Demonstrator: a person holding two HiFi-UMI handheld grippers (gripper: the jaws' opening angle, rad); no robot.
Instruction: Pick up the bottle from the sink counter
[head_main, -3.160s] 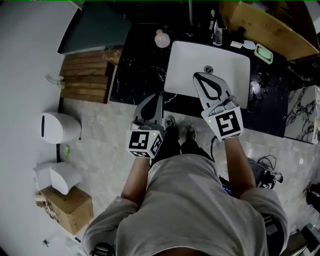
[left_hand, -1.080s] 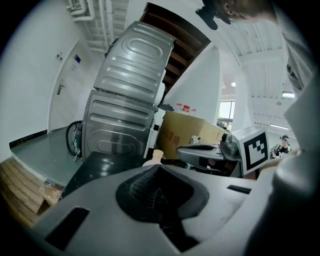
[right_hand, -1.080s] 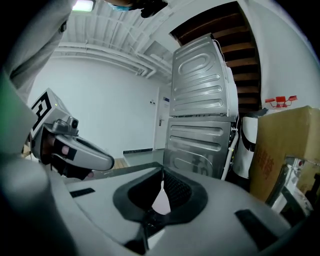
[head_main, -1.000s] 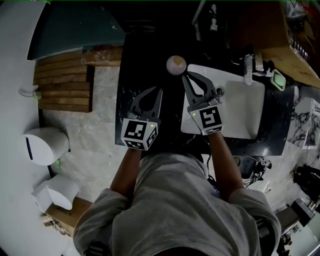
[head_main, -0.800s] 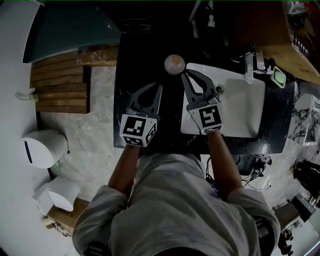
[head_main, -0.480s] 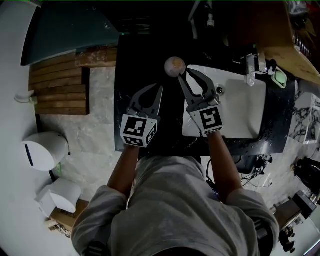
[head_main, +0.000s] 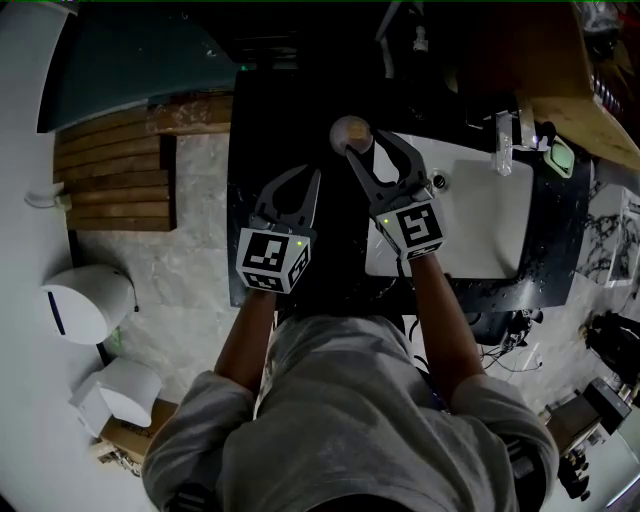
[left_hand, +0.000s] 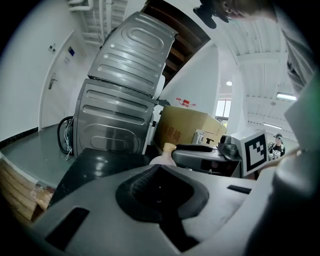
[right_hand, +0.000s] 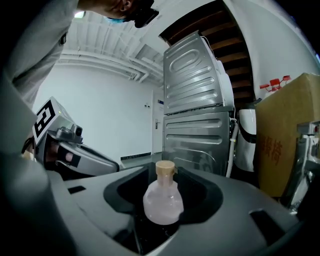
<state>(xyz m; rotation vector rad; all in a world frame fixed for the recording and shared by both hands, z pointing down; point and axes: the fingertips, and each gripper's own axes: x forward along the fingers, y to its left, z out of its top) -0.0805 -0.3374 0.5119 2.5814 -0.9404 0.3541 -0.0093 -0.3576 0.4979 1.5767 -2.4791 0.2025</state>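
Observation:
A small round pale bottle (head_main: 350, 132) with a tan cap stands upright on the black sink counter (head_main: 270, 130), left of the white basin (head_main: 480, 215). My right gripper (head_main: 372, 148) reaches up to it, jaws opening. In the right gripper view the bottle (right_hand: 162, 200) stands in the gap between the jaws, and the right gripper (right_hand: 162, 172) does not press on it. My left gripper (head_main: 312, 178) hovers over the counter to the bottle's lower left, shut and holding nothing. The left gripper view shows the bottle (left_hand: 162, 156) just beyond the jaw tips of the left gripper (left_hand: 159, 167).
A faucet (head_main: 503, 140) and a green soap dish (head_main: 560, 155) sit behind the basin. A wooden slatted mat (head_main: 110, 170) and a white bin (head_main: 85, 305) lie on the floor at left. A grey washing machine (right_hand: 197, 100) and a cardboard box (left_hand: 187, 127) stand beyond the counter.
The right gripper has moved forward to the bottle and its jaws have spread wide apart. The left gripper has stayed almost still.

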